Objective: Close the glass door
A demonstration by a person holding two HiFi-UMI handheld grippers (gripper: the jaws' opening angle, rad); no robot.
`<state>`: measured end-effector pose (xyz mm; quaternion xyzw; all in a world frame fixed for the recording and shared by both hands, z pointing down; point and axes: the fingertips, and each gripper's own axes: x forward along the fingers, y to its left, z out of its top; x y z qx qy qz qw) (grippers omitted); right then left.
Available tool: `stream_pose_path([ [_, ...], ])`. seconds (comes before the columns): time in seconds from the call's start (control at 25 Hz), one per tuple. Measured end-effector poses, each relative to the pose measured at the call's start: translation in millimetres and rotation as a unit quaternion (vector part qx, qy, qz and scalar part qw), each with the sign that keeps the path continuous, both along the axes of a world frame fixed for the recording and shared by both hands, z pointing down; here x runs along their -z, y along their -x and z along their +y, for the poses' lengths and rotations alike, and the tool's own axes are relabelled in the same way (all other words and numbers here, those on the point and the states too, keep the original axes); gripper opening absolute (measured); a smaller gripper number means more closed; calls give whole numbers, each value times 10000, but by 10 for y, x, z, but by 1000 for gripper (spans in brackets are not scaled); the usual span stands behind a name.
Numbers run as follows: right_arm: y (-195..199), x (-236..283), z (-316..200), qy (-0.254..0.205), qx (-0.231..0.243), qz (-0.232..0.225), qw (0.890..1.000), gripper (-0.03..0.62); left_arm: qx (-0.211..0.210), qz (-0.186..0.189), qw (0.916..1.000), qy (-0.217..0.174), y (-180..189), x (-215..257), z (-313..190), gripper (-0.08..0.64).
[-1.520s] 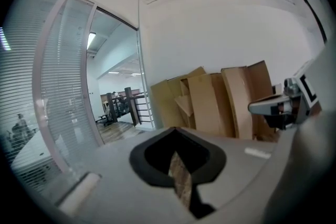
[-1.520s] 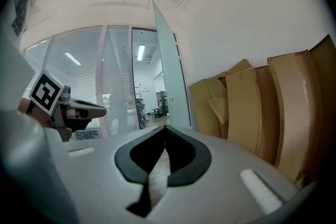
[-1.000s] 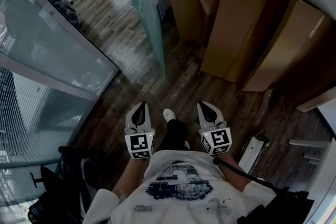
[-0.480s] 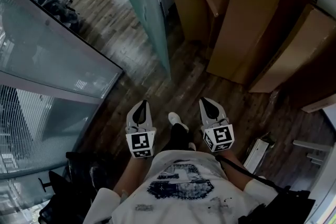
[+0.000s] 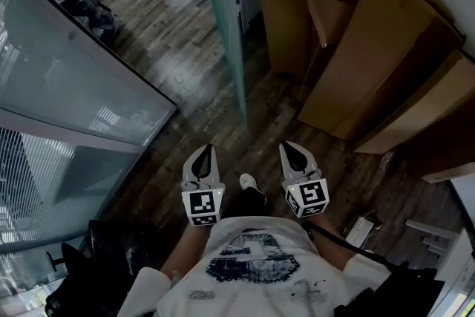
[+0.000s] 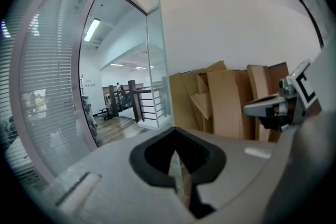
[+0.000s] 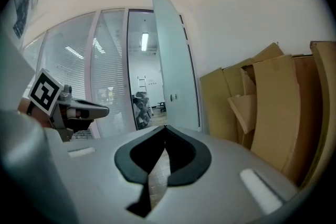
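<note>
Since a second ago the person has walked forward. In the head view the glass door (image 5: 221, 18) and the leaning cardboard sheets (image 5: 371, 78) now sit closer. The left gripper (image 5: 204, 152) and right gripper (image 5: 291, 150) are held side by side over the wooden floor (image 5: 274, 122). The door stands open ahead of them, untouched.

In the left gripper view the jaws are clenched on nothing, and the door's edge rises ahead.

In the right gripper view the jaws are pressed together and empty. The door ahead carries small dark fittings (image 7: 170, 97), perhaps a lock.
</note>
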<state>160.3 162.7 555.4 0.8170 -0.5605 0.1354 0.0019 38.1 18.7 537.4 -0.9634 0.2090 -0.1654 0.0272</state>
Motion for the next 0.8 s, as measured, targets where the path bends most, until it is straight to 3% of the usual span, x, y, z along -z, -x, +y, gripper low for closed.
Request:
stream_pose_path([
  [0.36, -233, 163, -847, -104, 187, 144, 9997, 8, -9, 112, 9999, -79, -291, 138, -628, 3],
  [0.8, -725, 151, -1177, -55, 280, 214, 9994, 8, 19, 203, 9998, 58, -853, 60, -926, 2],
])
